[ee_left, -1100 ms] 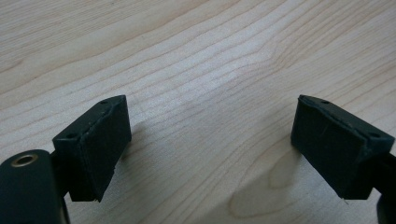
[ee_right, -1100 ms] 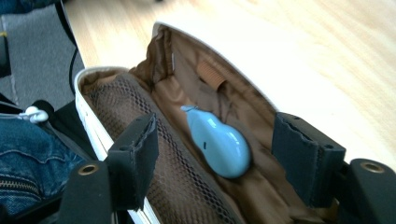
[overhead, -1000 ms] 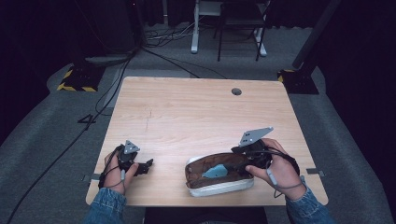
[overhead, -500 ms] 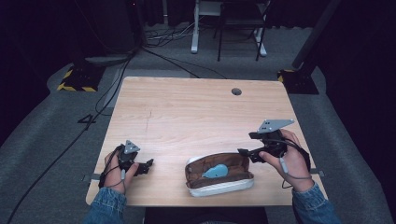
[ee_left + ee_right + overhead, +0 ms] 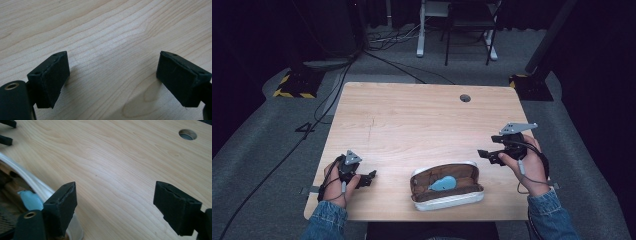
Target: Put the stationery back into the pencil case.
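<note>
Case (image 5: 447, 187) lies open near the front edge of our desk (image 5: 412, 120), a pale blue item (image 5: 442, 183) resting inside its brown lining. We judge the placing done: the blue piece sits in the case and neither gripper holds anything. Our right gripper (image 5: 484, 155) hangs just beside the case's right end, jaws spread wide over bare wood. Our left gripper (image 5: 369, 176) rests well apart at the left, jaws wide too. What seems left is closing the case.

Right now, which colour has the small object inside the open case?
Light blue; the small object shows best in the high view.
</note>
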Demonstrator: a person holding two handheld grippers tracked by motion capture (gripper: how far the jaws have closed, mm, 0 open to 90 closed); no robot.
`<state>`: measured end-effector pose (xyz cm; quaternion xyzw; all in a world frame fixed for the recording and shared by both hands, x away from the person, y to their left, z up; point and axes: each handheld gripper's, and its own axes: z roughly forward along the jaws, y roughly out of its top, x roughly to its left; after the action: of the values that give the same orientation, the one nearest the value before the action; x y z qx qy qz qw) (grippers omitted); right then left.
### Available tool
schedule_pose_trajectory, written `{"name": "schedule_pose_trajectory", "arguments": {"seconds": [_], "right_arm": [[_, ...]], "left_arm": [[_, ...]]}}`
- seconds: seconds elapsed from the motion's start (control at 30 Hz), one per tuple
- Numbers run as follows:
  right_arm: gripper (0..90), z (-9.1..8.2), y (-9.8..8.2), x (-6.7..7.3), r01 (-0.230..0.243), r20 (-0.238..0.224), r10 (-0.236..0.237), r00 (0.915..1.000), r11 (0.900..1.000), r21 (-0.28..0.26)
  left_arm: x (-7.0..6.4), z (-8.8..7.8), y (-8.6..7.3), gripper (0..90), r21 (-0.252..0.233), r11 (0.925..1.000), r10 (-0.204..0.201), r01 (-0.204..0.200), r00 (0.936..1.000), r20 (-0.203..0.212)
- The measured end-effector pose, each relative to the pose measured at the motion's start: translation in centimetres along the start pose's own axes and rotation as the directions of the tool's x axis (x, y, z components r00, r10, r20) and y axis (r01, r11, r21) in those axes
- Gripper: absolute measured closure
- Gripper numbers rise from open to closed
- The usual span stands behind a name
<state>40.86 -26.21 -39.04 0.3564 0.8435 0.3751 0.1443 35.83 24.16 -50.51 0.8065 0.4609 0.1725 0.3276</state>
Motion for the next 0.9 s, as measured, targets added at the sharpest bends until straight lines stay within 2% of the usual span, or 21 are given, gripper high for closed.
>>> {"name": "schedule_pose_trajectory", "arguments": {"seconds": [0.03, 0.2, 0.23, 0.27, 0.4, 0.67, 0.9], "right_arm": [[20.2, 0.4, -0.5, -0.8, -0.015, 0.007, 0.015, 0.9999, 1.0, 0.003], [20.3, 1.1, -1.4, -2.2, -0.043, 0.021, 0.043, 0.9989, 0.999, 0.0], [20.3, 1.6, -2.0, -3.0, -0.055, 0.032, 0.054, 0.998, 0.999, 0.001], [20.3, 1.6, -2.0, -3.0, -0.055, 0.032, 0.054, 0.998, 0.999, 0.001], [20.6, 2.5, -3.2, -4.5, -0.073, 0.06, 0.072, 0.9956, 0.997, 0.007], [20.9, 4.0, -5.3, -6.5, -0.108, 0.093, 0.106, 0.99, 0.994, 0.019], [21.0, 5.3, -7.0, -7.5, -0.119, 0.114, 0.114, 0.9869, 0.992, 0.041]], "left_arm": [[0.0, 0.0, 0.0, 11.6, 0.0, 1.0, 0.0, 0.0, 1.0, 0.0], [0.0, 0.0, 0.0, 11.6, 0.0, 1.0, 0.0, 0.0, 1.0, 0.0], [0.0, 0.0, 0.0, 11.6, 0.0, 1.0, 0.0, 0.0, 1.0, 0.0], [0.0, 0.0, 0.0, 11.6, 0.0, 1.0, 0.0, 0.0, 1.0, 0.0], [0.0, 0.0, 0.0, 11.6, 0.0, 1.0, 0.0, 0.0, 1.0, 0.0], [0.0, 0.0, 0.0, 11.6, 0.0, 1.0, 0.0, 0.0, 1.0, 0.0], [0.0, 0.0, 0.0, 11.6, 0.0, 1.0, 0.0, 0.0, 1.0, 0.0]]}}
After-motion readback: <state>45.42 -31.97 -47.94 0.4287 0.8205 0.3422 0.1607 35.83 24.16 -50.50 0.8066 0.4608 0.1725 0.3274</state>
